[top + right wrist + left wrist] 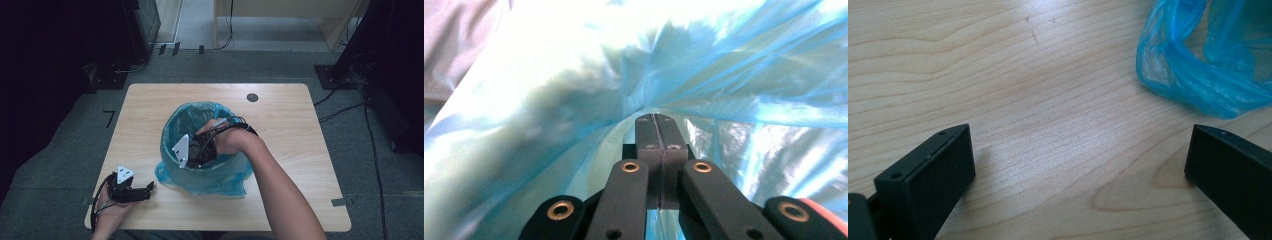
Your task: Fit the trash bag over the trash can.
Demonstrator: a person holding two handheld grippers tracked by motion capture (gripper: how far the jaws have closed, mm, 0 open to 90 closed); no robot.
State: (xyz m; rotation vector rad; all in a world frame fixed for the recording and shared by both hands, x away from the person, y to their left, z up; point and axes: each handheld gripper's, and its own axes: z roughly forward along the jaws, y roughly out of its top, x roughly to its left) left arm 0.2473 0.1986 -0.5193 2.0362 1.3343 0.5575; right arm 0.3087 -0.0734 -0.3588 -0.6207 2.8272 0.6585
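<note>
Right gripper (192,152) deep inside blue bag (220,175), fingers (659,145) pressed together, film all around. Left gripper (131,191) beside bag, fingers (928,175) spread. Thin, light, slippery, tear-prone; pinch rim fold.

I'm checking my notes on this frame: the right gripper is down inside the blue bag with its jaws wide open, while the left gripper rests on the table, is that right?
Not quite: the right gripper has its jaws shut, as the right gripper view shows. It is indeed inside the blue bag, and the left gripper rests on the table.
</note>
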